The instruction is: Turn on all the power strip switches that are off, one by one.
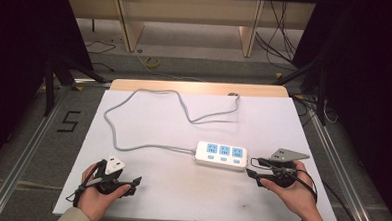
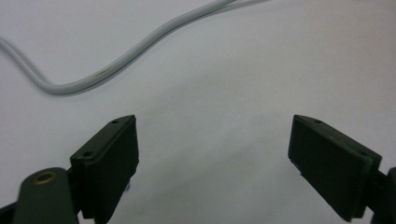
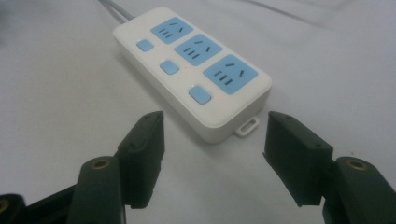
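Nearest, at the bottom edge of the high view, two forearms in light sleeves. Left hand (image 1: 96, 192) wrapped around the left gripper (image 1: 130, 185), low over the near-left part of the white tabletop (image 1: 180, 200), with a white three-cornered plate on top. In the left gripper view, black jaws spread wide apart with nothing between them but bare white surface. Right hand (image 1: 293, 187) around the right gripper (image 1: 252, 169), near the right edge of the tabletop, topped by a grey three-cornered plate and trailing a black cable. In the right gripper view, right gripper (image 3: 212, 135) also wide open, holding nothing, aimed at the near end of the power strip (image 3: 191, 65), jaw tips just short of it and not touching.

A little farther in, the white power strip (image 1: 221, 155) lying flat, right of centre, just beside the right gripper. Three blue sockets along its top, each with a small blue button beside it, and a small mounting tab at the end facing the jaws.

Beyond that, a grey cord (image 1: 148, 116) leaving the strip's left end, running left, then looping up across the far half of the tabletop and back toward the far edge. A curve of the same cord (image 2: 116, 60) lying on the surface ahead of the left jaws, well apart from them.

Farthest, a grey floor with loose cables, wooden furniture legs, black drapes at both sides, and a "5" (image 1: 69, 121) marked on the floor to the left.
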`<control>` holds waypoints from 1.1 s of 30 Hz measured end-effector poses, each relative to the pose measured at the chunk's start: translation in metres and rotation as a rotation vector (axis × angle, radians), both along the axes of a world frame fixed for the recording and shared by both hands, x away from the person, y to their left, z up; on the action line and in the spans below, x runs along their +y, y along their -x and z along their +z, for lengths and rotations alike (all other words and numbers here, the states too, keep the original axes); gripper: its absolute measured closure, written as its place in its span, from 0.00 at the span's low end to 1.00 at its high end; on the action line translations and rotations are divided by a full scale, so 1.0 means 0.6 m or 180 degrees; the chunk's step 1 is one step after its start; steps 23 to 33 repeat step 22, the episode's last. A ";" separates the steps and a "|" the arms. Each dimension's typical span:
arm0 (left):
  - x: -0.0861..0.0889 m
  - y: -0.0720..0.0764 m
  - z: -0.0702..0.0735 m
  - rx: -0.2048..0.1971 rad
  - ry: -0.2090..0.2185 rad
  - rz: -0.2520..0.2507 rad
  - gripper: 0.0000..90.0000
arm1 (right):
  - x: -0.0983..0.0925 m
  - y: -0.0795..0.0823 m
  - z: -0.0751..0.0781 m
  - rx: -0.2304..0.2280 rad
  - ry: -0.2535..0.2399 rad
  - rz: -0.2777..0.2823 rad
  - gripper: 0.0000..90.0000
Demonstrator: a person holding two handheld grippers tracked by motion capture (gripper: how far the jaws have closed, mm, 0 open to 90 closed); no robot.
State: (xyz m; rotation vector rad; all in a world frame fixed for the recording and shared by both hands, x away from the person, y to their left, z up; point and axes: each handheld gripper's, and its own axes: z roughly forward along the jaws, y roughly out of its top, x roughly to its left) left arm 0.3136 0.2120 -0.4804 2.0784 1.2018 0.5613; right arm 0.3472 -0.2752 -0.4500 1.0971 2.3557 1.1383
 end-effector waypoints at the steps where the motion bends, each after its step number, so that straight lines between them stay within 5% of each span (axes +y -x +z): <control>1: 0.000 0.000 0.000 -0.0002 -0.0005 -0.0007 0.18 | -0.001 0.002 -0.002 -0.0005 -0.0015 -0.0006 0.43; 33: -0.007 -0.006 -0.008 0.0014 0.0013 -0.0071 0.17 | -0.004 0.016 -0.017 -0.0020 -0.0009 -0.0013 0.38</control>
